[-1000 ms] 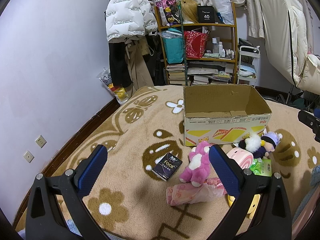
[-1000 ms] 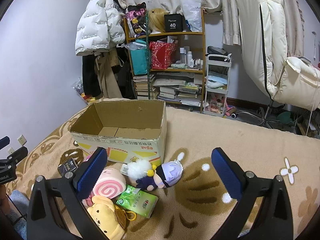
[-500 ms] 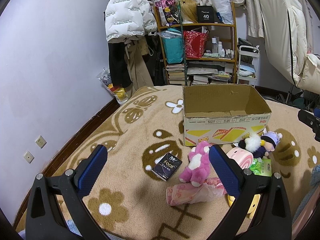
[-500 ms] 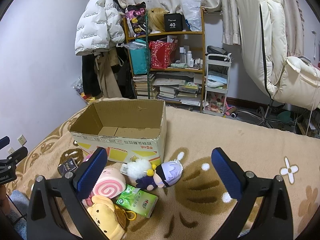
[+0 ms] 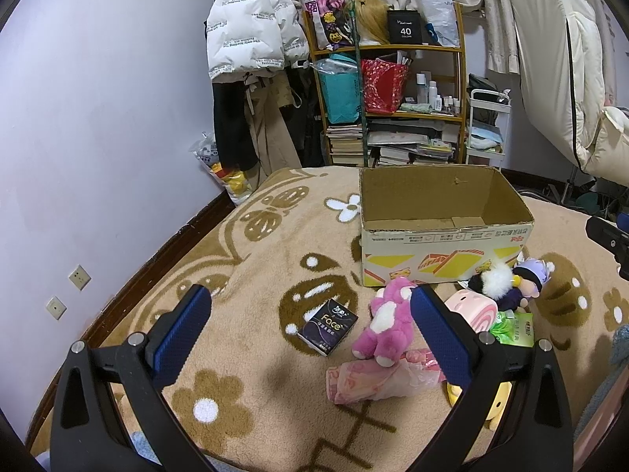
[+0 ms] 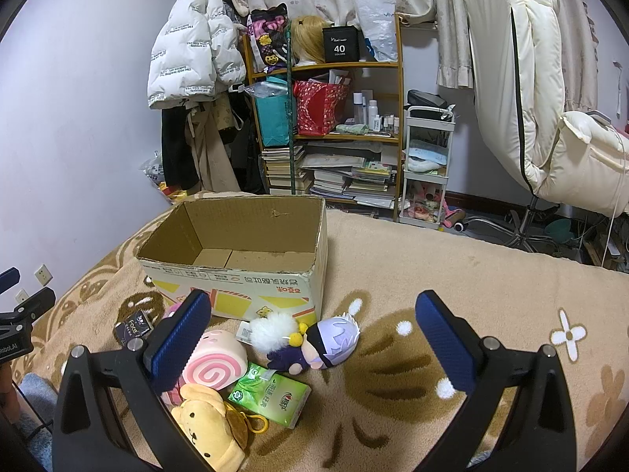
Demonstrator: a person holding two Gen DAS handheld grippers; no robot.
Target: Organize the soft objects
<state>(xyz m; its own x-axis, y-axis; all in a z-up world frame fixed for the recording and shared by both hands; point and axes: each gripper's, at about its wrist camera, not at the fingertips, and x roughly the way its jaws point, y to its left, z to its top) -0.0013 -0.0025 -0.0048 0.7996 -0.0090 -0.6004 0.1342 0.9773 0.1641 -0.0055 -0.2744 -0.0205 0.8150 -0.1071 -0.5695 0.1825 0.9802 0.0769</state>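
An open, empty cardboard box stands on a beige blanket. In front of it lie a pink plush bear, a pink swirl-roll plush, a purple-haired doll with a white pompom, a yellow dog plush, a green tissue pack, a black tissue pack and a pink packet. My left gripper is open and empty above the black pack. My right gripper is open and empty above the doll.
A cluttered shelf with books and bags, hanging coats and a white cart stand behind the bed. A cream recliner is at the right. The wall runs along the left.
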